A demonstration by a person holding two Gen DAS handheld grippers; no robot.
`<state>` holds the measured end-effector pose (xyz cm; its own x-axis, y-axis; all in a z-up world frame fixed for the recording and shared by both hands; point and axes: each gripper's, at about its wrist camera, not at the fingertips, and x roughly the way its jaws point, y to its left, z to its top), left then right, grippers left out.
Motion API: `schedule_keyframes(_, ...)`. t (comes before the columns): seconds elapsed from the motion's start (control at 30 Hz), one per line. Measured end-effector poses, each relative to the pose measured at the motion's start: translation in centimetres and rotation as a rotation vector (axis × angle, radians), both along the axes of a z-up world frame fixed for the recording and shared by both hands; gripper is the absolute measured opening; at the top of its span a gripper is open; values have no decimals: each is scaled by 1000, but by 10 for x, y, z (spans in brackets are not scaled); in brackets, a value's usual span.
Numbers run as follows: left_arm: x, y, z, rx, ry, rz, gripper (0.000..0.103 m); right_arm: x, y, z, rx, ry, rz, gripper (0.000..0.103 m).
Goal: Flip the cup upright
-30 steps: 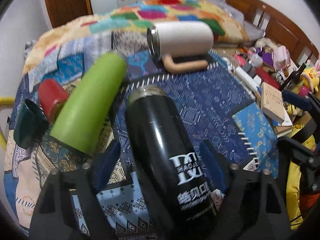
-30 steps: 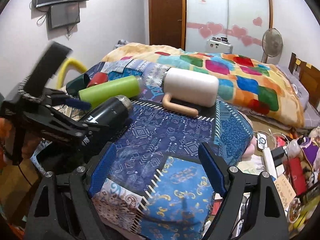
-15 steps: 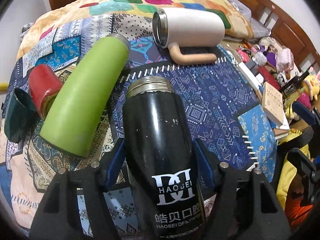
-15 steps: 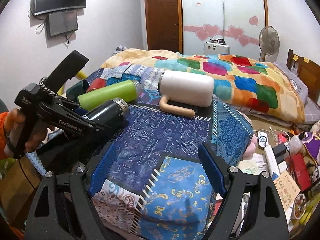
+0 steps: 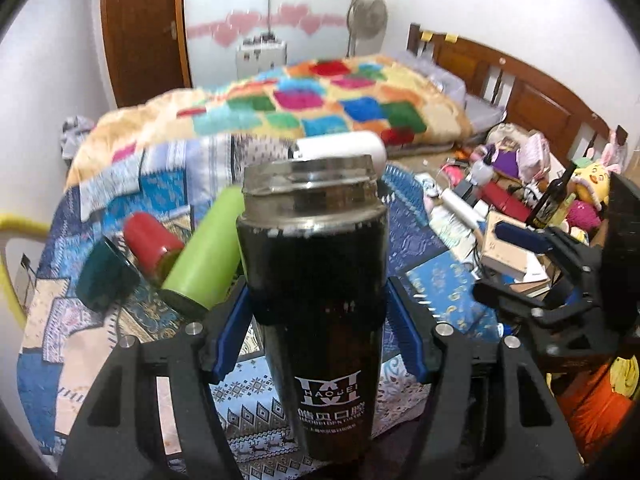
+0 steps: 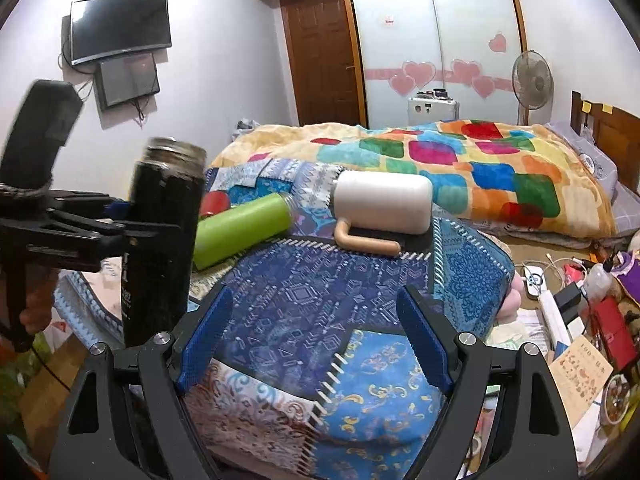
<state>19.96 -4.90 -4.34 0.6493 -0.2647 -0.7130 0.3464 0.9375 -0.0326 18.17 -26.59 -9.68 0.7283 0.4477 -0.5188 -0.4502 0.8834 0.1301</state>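
Both blue pads of the left gripper [image 5: 318, 322] clamp the black steel-rimmed flask [image 5: 316, 300], upright at the near left of the patterned blue cloth [image 6: 320, 292]. Right gripper [image 6: 316, 342] hangs open, empty, over the cloth's near edge.

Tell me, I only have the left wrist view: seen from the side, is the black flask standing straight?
Observer: Close to it. In the right wrist view the black flask is mouth up with a slight lean, clamped by the left gripper.
Operator: Is the right gripper carrying anything?
Observer: No. The right gripper has its jaws wide open above the quilt, nothing between them.
Operator: Where's the white mug's handle?
Observer: The tan handle lies on the quilt on the near side of the white mug.
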Motion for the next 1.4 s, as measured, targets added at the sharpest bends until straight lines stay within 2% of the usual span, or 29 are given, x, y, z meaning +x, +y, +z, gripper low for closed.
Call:
schedule_keyframes(0.13, -13, 3, 15, 1, -74, -11, 64, -2, 8, 2, -1, -4, 18, 82)
schedule_keyframes(0.33, -10, 3, 19, 3, -107, -8, 64, -4, 13, 6, -14, -29, 17, 82)
schedule_keyframes(0.67, 10, -1, 1, -3, -81, -9, 64, 1, 12, 6, -22, -38, 11, 82)
schedule_keyframes(1.27, 7, -1, -5, -20, -95, 3, 64, 5, 16, 2, -20, -14, 7, 82)
schedule_keyframes(1.33, 5, 1, -5, -21, -99, 10, 66, 2, 16, 6, -18, -19, 6, 82)
schedule_keyframes(1.4, 0, 2, -3, -9, -111, 14, 75, -2, 16, 11, -13, -26, 5, 82)
